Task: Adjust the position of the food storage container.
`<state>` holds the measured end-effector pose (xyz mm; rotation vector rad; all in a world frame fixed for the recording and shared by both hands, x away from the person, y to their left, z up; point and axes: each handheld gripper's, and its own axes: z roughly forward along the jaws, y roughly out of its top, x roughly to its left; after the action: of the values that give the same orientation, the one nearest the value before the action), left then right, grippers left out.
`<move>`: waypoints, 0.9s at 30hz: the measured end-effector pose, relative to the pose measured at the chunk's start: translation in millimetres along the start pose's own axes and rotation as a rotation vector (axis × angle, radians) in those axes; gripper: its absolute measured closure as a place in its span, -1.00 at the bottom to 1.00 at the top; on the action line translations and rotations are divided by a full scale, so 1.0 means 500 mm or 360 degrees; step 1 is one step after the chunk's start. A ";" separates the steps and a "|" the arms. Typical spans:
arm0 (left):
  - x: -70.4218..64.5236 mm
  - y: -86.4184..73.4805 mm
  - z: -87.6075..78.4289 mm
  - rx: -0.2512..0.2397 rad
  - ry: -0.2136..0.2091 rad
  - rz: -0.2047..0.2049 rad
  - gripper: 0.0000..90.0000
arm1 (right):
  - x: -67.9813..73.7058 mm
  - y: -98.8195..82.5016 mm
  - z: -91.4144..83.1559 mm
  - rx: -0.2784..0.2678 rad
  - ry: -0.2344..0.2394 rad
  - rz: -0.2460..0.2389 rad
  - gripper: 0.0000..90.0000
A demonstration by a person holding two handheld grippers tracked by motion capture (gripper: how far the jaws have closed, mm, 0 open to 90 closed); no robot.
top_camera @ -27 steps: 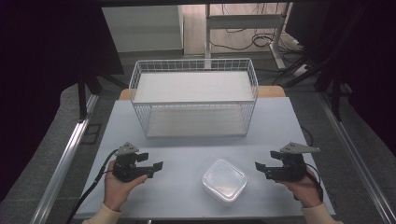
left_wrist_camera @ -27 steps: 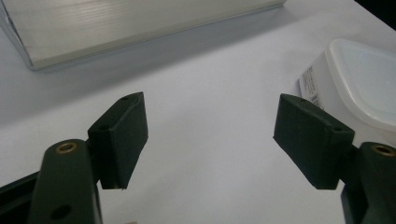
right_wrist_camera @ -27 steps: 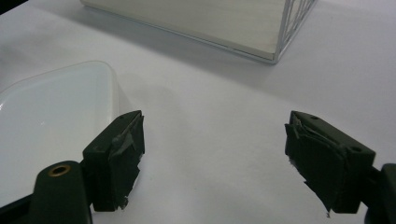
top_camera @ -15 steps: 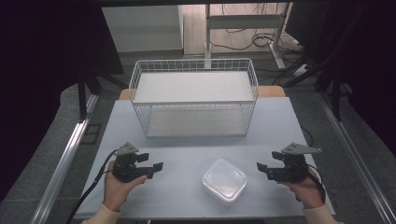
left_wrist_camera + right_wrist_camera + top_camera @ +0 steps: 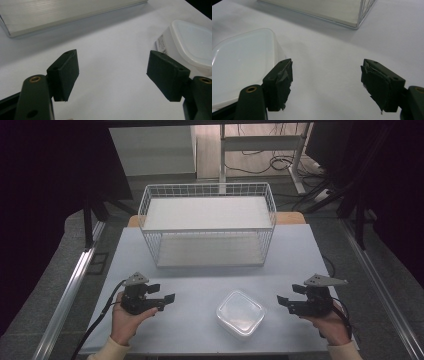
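Observation:
A clear lidded plastic container (image 5: 240, 314) lies on the white table (image 5: 200, 285) near its front edge, between my two hands. My left gripper (image 5: 167, 299) is held low at the front left, open, with nothing between its jaws. In the left gripper view the container (image 5: 192, 42) sits off to the right beyond the open gripper (image 5: 112, 75). My right gripper (image 5: 282, 302) is held at the front right, open and empty, its jaws pointing towards the container. In the right gripper view the container (image 5: 239, 67) lies at the left past the open gripper (image 5: 327, 80).
A white wire basket (image 5: 207, 227) with a pale floor stands at the back middle of the table. Metal rails run along both sides of the table. Cables lie on the floor beyond.

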<state>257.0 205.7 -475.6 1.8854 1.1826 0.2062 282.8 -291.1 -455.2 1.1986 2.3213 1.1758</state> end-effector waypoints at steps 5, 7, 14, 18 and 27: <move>0.002 0.003 0.002 -0.0005 -0.0014 -0.0011 -0.43 | -0.003 -0.001 -0.008 -0.0012 -0.0003 0.0010 -0.40; 0.003 0.004 0.000 -0.0007 -0.0014 -0.0011 -0.43 | -0.004 -0.001 -0.009 -0.0006 -0.0006 0.0017 -0.38; 0.005 0.004 0.003 0.0001 -0.0012 -0.0012 -0.43 | 0.003 0.000 -0.013 0.0085 0.0066 -0.0043 -0.17; 0.003 0.004 0.004 0.0001 -0.0020 -0.0013 -0.43 | 0.009 0.001 -0.014 0.0130 0.0088 -0.0070 -0.13; 0.000 0.002 0.006 0.0014 -0.0028 -0.0015 -0.44 | 0.033 -0.002 -0.001 0.0263 0.0133 -0.0148 -0.05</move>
<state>259.4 203.8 -477.0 1.8850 1.1823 0.1794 272.0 -278.9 -453.6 1.0995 2.5501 1.0388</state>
